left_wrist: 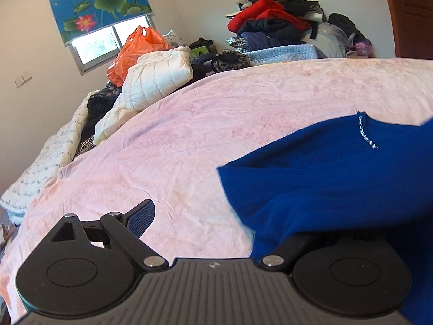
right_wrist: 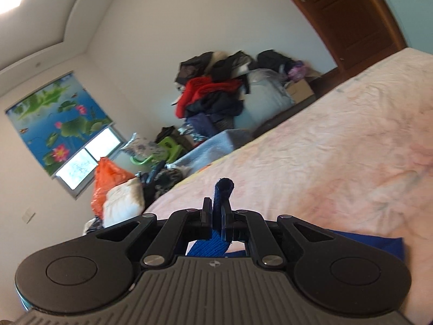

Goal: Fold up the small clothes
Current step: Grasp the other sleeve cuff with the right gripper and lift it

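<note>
The royal-blue knit garment with a short line of clear beads (left_wrist: 333, 178) is partly lifted off the pink bedsheet (left_wrist: 205, 135), its bulk hanging and draping toward the near edge of the bed. The right gripper (right_wrist: 216, 214) has its fingers pinched almost fully together on a bunched edge of that blue knit, a dark nub of cloth poking up past the tips. The left gripper (left_wrist: 216, 216) is harder to read: one finger (left_wrist: 140, 216) stands out to the side, bare, but the other is buried under blue cloth, so I cannot tell whether it grips anything.

This looks like the carrying part of a fold, an edge being brought across. The next move seems to call for laying that edge flat and square on the rest of the garment, then letting go without dragging it.

The garment's long axis appears to run across the bed, left to right in the left wrist view, beaded edge on the far side; its full outline is hidden.
</note>
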`<move>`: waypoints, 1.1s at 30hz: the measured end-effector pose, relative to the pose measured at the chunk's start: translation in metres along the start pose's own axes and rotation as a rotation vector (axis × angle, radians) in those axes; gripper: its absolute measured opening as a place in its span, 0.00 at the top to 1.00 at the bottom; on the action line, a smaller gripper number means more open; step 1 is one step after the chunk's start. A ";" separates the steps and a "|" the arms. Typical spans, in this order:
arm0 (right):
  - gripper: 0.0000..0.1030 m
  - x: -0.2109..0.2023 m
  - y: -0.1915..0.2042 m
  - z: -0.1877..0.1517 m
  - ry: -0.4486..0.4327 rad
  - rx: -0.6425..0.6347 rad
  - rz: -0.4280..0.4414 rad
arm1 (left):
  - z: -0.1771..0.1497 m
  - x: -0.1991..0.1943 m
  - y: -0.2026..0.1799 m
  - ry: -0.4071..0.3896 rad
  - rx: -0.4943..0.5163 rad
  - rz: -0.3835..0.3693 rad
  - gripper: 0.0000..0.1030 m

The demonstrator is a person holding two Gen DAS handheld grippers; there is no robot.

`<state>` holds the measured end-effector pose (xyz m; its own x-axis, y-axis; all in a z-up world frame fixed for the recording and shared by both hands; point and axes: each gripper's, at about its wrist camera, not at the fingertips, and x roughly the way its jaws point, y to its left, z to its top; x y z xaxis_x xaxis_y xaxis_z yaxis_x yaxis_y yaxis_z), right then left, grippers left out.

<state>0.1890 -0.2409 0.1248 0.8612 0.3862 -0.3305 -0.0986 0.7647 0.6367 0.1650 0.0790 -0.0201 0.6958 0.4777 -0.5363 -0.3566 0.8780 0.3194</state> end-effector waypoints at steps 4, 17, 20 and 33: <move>0.89 -0.009 -0.030 -0.018 0.009 -0.008 -0.071 | -0.004 0.001 0.000 0.004 0.021 -0.012 0.07; 0.89 -0.019 -0.099 -0.076 0.082 0.082 -0.216 | -0.025 0.004 0.012 0.052 0.150 -0.074 0.03; 0.89 -0.020 -0.097 -0.074 0.081 0.042 -0.240 | -0.029 -0.003 0.020 0.058 0.148 -0.102 0.04; 0.84 -0.013 -0.098 -0.080 0.149 -0.036 -0.287 | -0.026 -0.046 0.042 0.039 0.047 -0.205 0.04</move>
<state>0.1479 -0.2800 0.0108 0.7740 0.2211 -0.5934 0.1181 0.8703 0.4782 0.1023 0.0944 -0.0023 0.7259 0.2910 -0.6232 -0.1799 0.9549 0.2364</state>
